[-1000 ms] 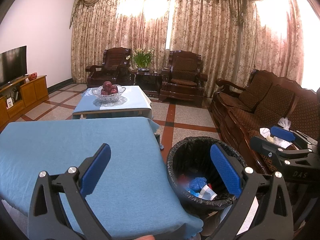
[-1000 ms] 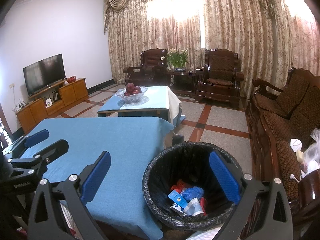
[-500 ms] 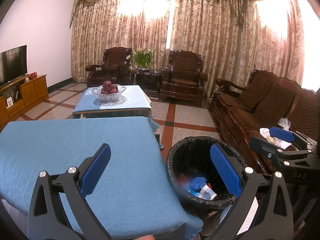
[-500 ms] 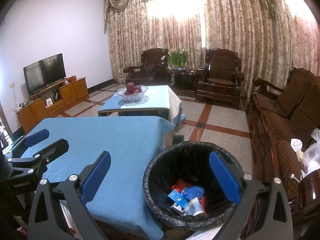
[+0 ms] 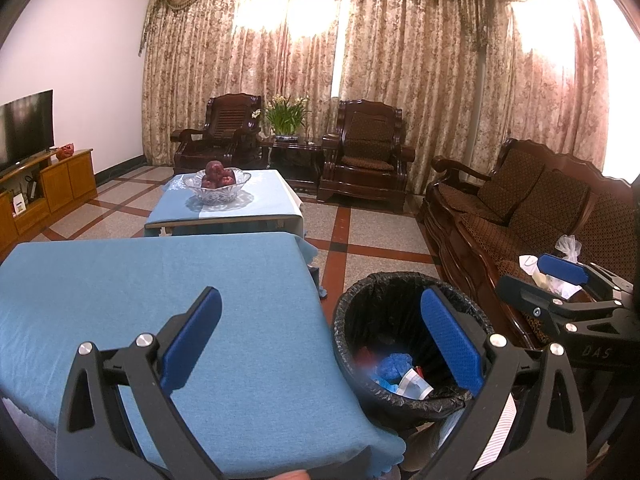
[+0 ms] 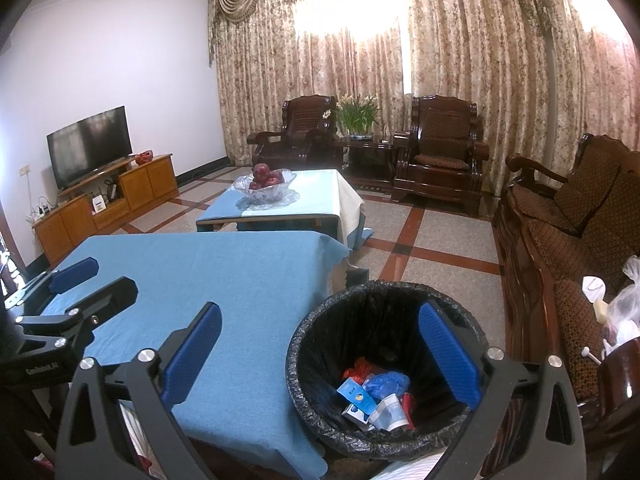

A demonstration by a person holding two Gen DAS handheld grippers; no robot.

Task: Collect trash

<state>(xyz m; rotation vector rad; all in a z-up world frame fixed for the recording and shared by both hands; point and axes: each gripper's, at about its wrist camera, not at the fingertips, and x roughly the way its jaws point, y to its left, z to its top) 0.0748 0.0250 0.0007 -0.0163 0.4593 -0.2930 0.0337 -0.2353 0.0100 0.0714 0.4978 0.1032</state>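
Both tools idle and empty: left tool (image 5: 320,344) has its jaws spread wide, nothing between the blue pads; right tool (image 6: 318,354) the same, jaws wide apart, nothing held; both hover above the near corner of the tabletop (image 5: 160,288) and the bin.

Trash (image 6: 374,398) sits at the bottom of the black-lined bin (image 6: 384,364), on the floor just beside the tabletop's right edge: a blue crumpled piece, a red piece, a small blue-and-white carton, a paper cup, as far as I can make out; left view shows the same pile, partly blurred.

Blue cloth on the tabletop shows no loose items in either view; near edge is partly hidden behind the tool bodies, so can't fully vouch for that strip.

Judgement: collection off the tabletop looks done or nearly so; bin is only bottom-filled.

Possible leftovers: white plastic bag (image 5: 568,246) and some white bits on the sofa (image 5: 520,208) at right; can't tell if that counts as trash; if it does, that's the remaining work, and the right tool is nearer; the far coffee table (image 6: 320,196) carries only a fruit bowl (image 6: 265,186), not trash.
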